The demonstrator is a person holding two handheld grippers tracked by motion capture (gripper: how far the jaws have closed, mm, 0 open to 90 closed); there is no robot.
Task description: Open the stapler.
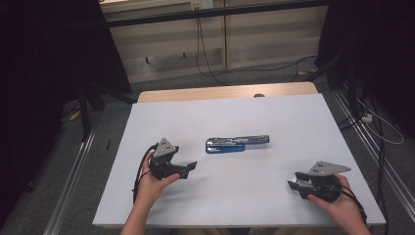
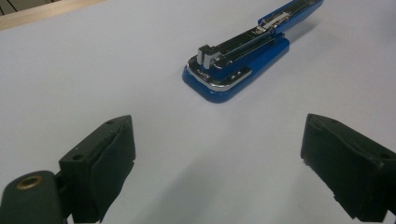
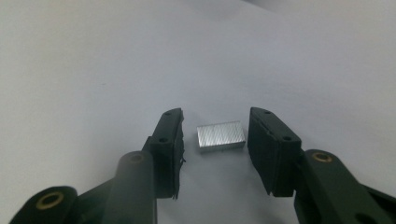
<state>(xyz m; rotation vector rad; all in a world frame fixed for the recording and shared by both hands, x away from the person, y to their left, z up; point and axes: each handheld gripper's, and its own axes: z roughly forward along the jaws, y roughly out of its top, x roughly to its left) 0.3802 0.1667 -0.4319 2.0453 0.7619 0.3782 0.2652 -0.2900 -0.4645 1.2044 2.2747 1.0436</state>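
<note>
- Staple strip (image 3: 221, 136): a small silvery block of staples lying flat on the white table (image 1: 244, 196), on the near right side. It sits between the 2 jaws of your right gripper (image 3: 215, 140), with a thin gap of table showing on either side, so neither pad presses on it.
- Handling, as a judgement: the strip looks light, stiff along its length, and brittle where the staples are glued together. A hard squeeze or a twist may snap it. Take it across its 2 short ends or its long flat sides with a gentle, square pinch, and expect the smooth metal to slide on the smooth tabletop.
- Right gripper: its jaws stand partly apart and bracket the strip without contact. In the high view, your right hand (image 1: 342, 203) holds it low at the near right of the table.
- Stapler (image 1: 237, 144): a blue stapler with its chrome magazine exposed and its top arm swung open, lying near the middle of the table, well apart from the strip. It probably weighs far more than the strip and is rigid, though hinged.
- Left gripper (image 2: 217, 154): its jaws are spread wide with nothing between them, pointing toward the stapler from the near left, in your left hand (image 1: 151, 186).
- Writing: no brand, label, or lettering can be read on the stapler, the strip, or either gripper.
</note>
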